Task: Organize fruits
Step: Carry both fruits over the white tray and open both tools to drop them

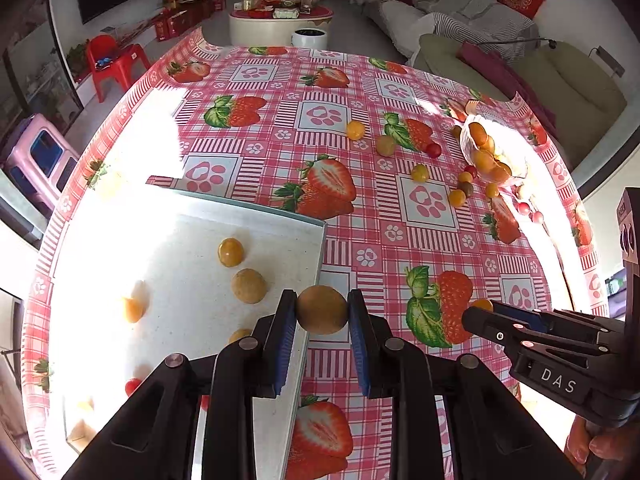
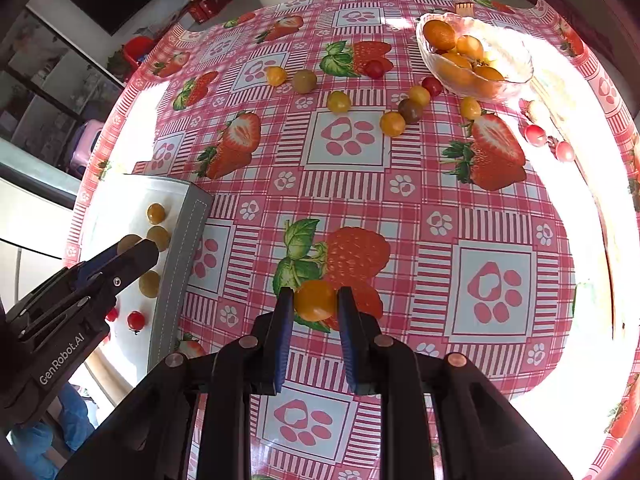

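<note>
Two grippers each clamp a small fruit: the left gripper (image 1: 322,312) pinches a brownish fruit (image 1: 322,309) right over the tray's rim (image 1: 316,264), nearer; the right gripper (image 2: 316,302), with an orange tomato (image 2: 315,300), hangs above the tablecloth (image 2: 400,216), tray lying leftward.

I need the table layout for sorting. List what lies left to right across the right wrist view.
Left gripper → grey tray → orange fruit held in the right gripper → glass bowl of fruit → two pink fruits.
</note>
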